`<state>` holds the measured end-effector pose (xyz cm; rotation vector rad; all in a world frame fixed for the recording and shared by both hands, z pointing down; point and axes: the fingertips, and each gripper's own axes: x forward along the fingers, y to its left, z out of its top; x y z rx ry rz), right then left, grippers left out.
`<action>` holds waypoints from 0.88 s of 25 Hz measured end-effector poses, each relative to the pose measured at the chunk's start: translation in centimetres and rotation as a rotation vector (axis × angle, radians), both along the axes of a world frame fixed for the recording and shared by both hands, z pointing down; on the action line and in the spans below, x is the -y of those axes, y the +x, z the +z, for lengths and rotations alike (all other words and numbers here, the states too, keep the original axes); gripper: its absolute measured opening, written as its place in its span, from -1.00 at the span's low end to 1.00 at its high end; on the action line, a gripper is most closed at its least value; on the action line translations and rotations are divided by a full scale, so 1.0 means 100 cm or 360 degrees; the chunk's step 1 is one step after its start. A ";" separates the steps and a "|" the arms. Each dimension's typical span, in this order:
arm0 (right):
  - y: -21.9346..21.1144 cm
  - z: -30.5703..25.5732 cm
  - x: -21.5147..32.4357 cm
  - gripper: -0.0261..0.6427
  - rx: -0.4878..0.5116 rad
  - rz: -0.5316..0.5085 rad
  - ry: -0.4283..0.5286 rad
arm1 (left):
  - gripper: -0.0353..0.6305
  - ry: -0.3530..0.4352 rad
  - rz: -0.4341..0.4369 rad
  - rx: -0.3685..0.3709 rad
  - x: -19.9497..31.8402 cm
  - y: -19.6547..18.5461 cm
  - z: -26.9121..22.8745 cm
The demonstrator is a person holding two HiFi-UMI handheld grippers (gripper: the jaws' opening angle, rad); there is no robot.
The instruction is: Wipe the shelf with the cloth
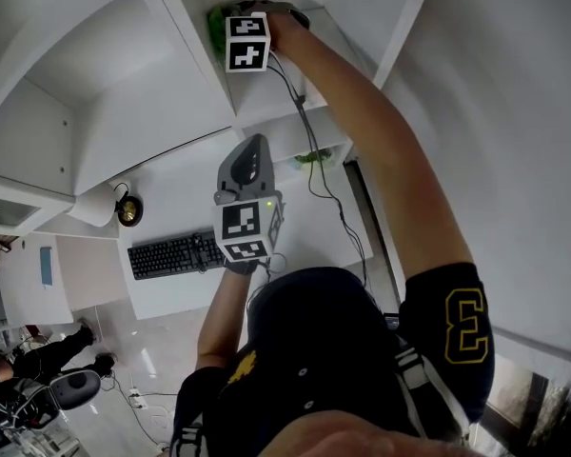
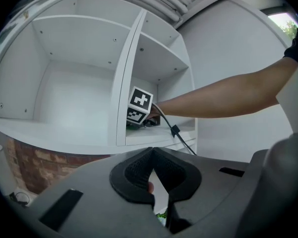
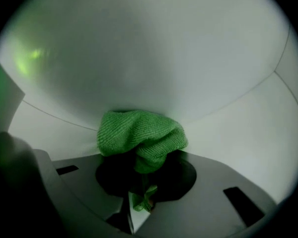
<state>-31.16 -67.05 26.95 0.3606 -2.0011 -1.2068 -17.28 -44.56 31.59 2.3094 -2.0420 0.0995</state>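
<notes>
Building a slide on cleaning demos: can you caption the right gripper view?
Right claw pinching a bunched green cloth inside a white shelf compartment.

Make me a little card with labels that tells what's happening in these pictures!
Place: white shelf unit with open compartments
Right gripper: shut on the green cloth, reaching into the compartment right of the divider
Cloth: bunched up at the jaw tips, against the white shelf surface
Left gripper: shut, nothing in it, held below the shelf
Lower down: black keyboard on a white desk
Job: wiping seems under way
</notes>
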 end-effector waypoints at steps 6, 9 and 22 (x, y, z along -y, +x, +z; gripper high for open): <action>0.007 0.003 0.003 -0.75 -0.0021 0.0015 0.0084 | -0.84 -0.0008 0.0017 0.0029 -0.005 -0.003 0.004; 0.010 0.004 0.004 -0.75 -0.0042 0.0040 0.0090 | -0.84 -0.0031 0.0023 0.0053 -0.006 -0.006 0.004; 0.031 0.004 0.021 -0.76 -0.0041 0.0237 -0.0086 | -0.84 -0.0026 0.0018 0.0105 0.007 -0.017 -0.001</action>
